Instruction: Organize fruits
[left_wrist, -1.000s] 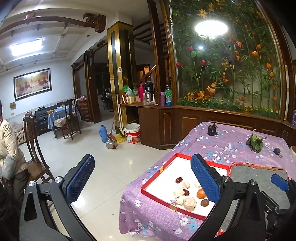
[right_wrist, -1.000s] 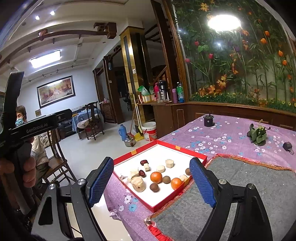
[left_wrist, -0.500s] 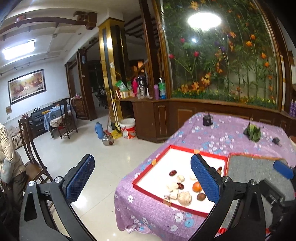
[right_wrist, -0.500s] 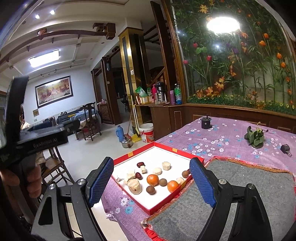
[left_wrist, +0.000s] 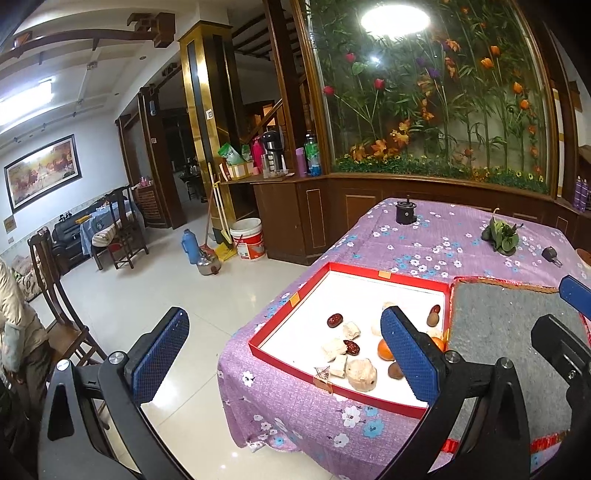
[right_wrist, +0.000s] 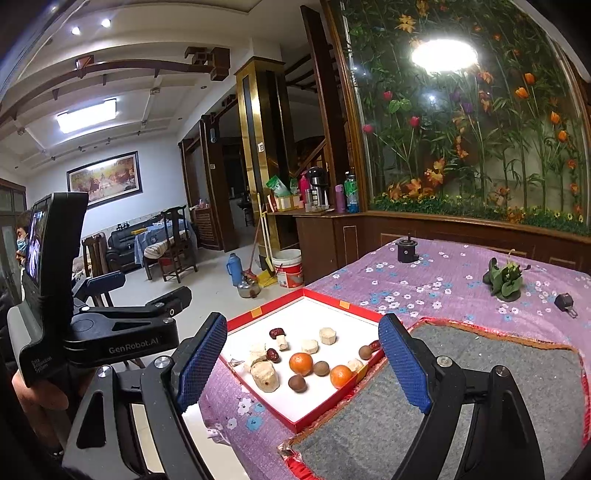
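Hovering beside the table edge in the left wrist view: left gripper (left_wrist: 284, 354), jaws spread wide, holding nothing; fruits in the red-rimmed tray (left_wrist: 280, 352) ahead. Showing in the right wrist view: right gripper (right_wrist: 304, 363), jaws wide apart and empty, over two oranges (right_wrist: 301, 363); "GenRobot.AI" legible on the neighbouring handle (right_wrist: 125, 341).

A gold-clad pillar (left_wrist: 207, 122) stands mid-room on a glossy pale tiled floor (left_wrist: 155, 295). Right of the pillar, a dark wooden cabinet (left_wrist: 295, 218) carries flasks and bottles below a tall glass panel of artificial flowers (left_wrist: 436, 96) (a round ceiling light glares in the glass); at the pillar's foot sit a white bucket (left_wrist: 248, 239), a blue flask (left_wrist: 187, 246) and a kettle (left_wrist: 209, 263). Left of the pillar, beyond dark doorways, a framed painting (left_wrist: 41, 170) hangs on the white wall above a black sofa (left_wrist: 70, 236) and wooden chairs (left_wrist: 123, 232), under a bright ceiling panel (right_wrist: 86, 115).
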